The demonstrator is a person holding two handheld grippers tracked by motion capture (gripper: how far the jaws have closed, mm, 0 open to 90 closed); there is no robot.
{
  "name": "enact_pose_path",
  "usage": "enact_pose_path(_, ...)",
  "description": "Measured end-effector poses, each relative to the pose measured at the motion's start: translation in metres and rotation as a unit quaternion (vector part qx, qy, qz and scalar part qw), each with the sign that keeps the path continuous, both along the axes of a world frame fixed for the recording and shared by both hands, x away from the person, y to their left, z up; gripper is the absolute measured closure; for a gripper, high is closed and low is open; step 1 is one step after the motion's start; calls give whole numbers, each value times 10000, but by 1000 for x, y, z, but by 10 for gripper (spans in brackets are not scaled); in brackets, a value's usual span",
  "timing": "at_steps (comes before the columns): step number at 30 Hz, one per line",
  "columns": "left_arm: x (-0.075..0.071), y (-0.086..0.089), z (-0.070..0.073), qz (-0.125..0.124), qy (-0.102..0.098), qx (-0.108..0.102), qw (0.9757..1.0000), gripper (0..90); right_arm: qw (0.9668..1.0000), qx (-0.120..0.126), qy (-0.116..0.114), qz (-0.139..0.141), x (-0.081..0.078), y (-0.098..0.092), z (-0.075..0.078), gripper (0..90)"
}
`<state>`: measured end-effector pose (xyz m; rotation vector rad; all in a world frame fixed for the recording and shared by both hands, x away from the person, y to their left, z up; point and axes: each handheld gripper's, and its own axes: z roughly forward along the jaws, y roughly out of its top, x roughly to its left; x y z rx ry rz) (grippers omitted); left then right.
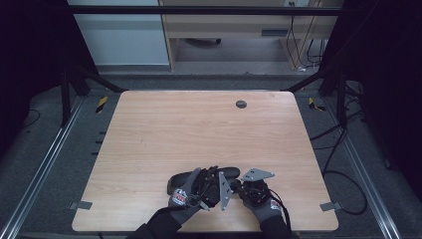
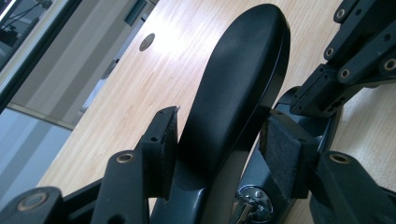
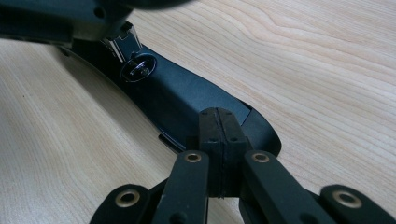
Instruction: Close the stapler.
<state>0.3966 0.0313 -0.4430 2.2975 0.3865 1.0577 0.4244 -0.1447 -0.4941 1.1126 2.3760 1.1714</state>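
Resting on the wooden table (image 1: 149, 129), black case (image 2: 233, 93); left tool (image 2: 219, 144) straddles it loosely, right tool (image 3: 219, 140) closed.

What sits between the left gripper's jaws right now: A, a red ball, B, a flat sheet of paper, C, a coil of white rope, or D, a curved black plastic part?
D: in the left gripper view a smooth, curved black plastic part rises between the left gripper's two jaws, above the wooden table.
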Motion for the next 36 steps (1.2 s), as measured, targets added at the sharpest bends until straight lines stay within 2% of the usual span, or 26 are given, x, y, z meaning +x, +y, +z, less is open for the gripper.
enact_pose_path(4, 0, -2, -3, -3, 9, 21, 10000, 471, 10000, -7, -10, 2, 0, 0, 0, 900)
enact_pose_path(6, 0, -2, -3, -15, -5, 114, 9999, 470, 10000, -10, 5, -10, 0, 0, 0, 900)
enact_pose_path(9, 0, -2, -4, -19, 7, 57, 10000, 469, 10000, -4, -7, -6, 0, 0, 0, 900)
enact_pose_path(11, 0, -3, -4, -15, 38, 128, 9999, 467, 10000, 1, 2, -15, -1, 0, 0, 900)
enact_pose_path(14, 1, -4, -7, -24, 29, 48, 10000, 462, 10000, 1, 8, -4, -1, 0, 0, 900)
enact_pose_path(19, 1, -4, -6, -23, 31, 58, 10000, 459, 10000, 2, 5, -7, 0, -1, 0, 900)
enact_pose_path(29, 2, -3, -4, -32, 184, -42, 9998, 442, 10000, -23, 67, 25, -1, -2, 2, 900)
enact_pose_path(31, 3, -2, -3, -58, 272, -111, 9995, 419, 10000, 9, 20, -2, -1, -4, 4, 900)
enact_pose_path(36, 1, 0, 0, -88, 244, -127, 9996, 378, 10000, 34, -15, -67, -1, -9, 6, 900)
